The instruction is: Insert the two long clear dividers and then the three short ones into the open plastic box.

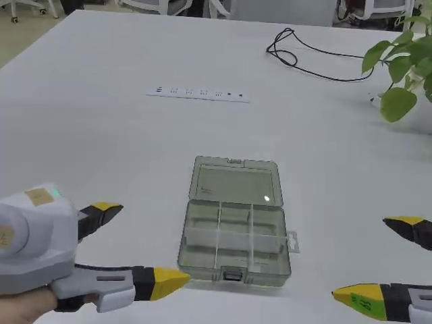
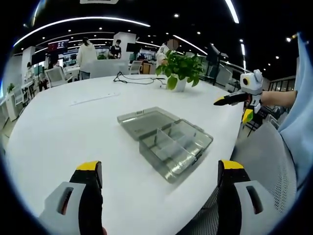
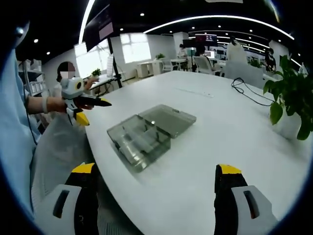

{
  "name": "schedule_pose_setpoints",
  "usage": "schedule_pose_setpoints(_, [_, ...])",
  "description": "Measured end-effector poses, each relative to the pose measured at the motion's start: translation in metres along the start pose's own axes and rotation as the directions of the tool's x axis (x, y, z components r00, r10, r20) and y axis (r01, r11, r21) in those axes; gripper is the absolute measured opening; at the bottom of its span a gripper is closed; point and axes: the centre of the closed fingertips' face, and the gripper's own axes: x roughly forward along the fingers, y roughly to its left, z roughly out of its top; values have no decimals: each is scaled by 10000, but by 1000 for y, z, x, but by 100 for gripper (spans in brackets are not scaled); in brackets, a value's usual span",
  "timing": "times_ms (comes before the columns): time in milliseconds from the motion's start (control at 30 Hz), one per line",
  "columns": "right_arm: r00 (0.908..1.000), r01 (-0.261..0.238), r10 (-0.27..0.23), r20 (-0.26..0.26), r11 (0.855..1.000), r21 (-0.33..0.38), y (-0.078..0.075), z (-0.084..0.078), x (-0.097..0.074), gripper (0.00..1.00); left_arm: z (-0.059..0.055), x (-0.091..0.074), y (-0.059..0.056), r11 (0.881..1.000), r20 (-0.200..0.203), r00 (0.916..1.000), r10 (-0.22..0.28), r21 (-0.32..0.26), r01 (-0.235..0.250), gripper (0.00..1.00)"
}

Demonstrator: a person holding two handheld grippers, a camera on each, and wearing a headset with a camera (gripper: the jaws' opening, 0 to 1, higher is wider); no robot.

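The clear plastic box (image 1: 235, 243) lies open on the white table near its front edge, lid (image 1: 235, 181) flat behind it. Clear dividers stand inside, splitting it into several compartments. The box also appears in the left gripper view (image 2: 175, 147) and the right gripper view (image 3: 140, 139). My left gripper (image 1: 143, 244) is open to the left of the box, holding nothing. My right gripper (image 1: 386, 260) is open to the right of the box, also with nothing in it. Each gripper appears in the other's view: the right gripper (image 2: 234, 105) and the left gripper (image 3: 93, 110).
A white power strip (image 1: 198, 94) lies farther back on the table. A black cable (image 1: 307, 57) loops at the back right beside a potted green plant (image 1: 405, 61). Chairs and people stand beyond the table in the gripper views.
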Motion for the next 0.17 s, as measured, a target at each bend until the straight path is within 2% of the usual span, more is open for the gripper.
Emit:
schedule_pose_setpoints(67, [9995,57,-64,306,9997,224,0,2,-3,100,-5,0,0,10000,-341,9994,-36,-19,35,100])
schedule_pose_setpoints(167, [9987,218,-238,448,9987,458,-2,0,-8,100,-1,0,0,9997,-153,9998,107,-212,-110,100])
